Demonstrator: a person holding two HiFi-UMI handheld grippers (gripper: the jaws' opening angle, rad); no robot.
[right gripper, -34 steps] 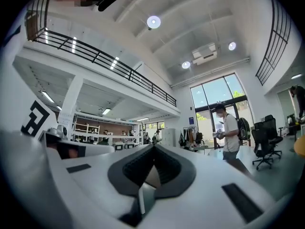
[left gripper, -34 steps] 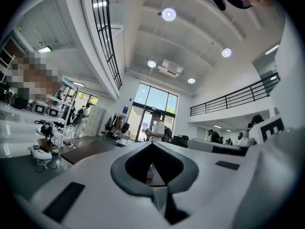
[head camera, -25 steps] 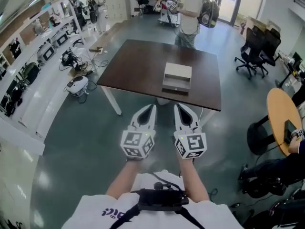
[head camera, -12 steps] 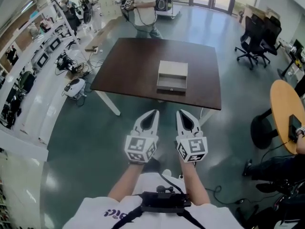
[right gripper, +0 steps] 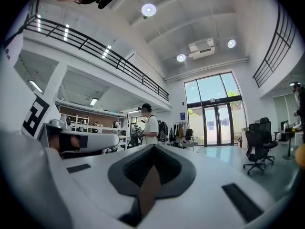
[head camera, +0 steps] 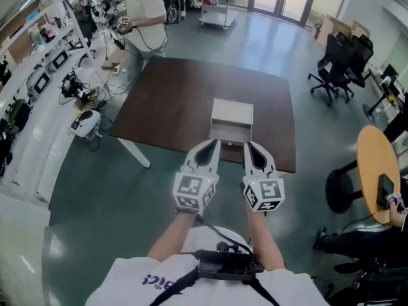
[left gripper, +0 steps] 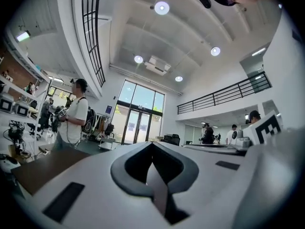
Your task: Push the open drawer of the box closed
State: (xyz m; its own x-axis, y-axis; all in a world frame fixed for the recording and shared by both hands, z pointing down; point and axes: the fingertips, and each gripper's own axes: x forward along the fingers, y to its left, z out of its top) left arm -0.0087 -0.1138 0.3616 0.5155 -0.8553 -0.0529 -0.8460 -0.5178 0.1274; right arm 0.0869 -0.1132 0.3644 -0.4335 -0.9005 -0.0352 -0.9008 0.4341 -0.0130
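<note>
Left gripper and right gripper have neared the table edge, jaws pressed together.

Black office chairs, round table, standing person

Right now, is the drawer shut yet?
Not yet. Nothing looks done: the drawer sticks out of the box. In hand: the left gripper and right gripper, both shut and empty, point at it. Left to do: pushing it in.

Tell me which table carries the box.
The dark rectangular table at centre: the box sits by its near edge. The round wooden table at right bears no box.
</note>
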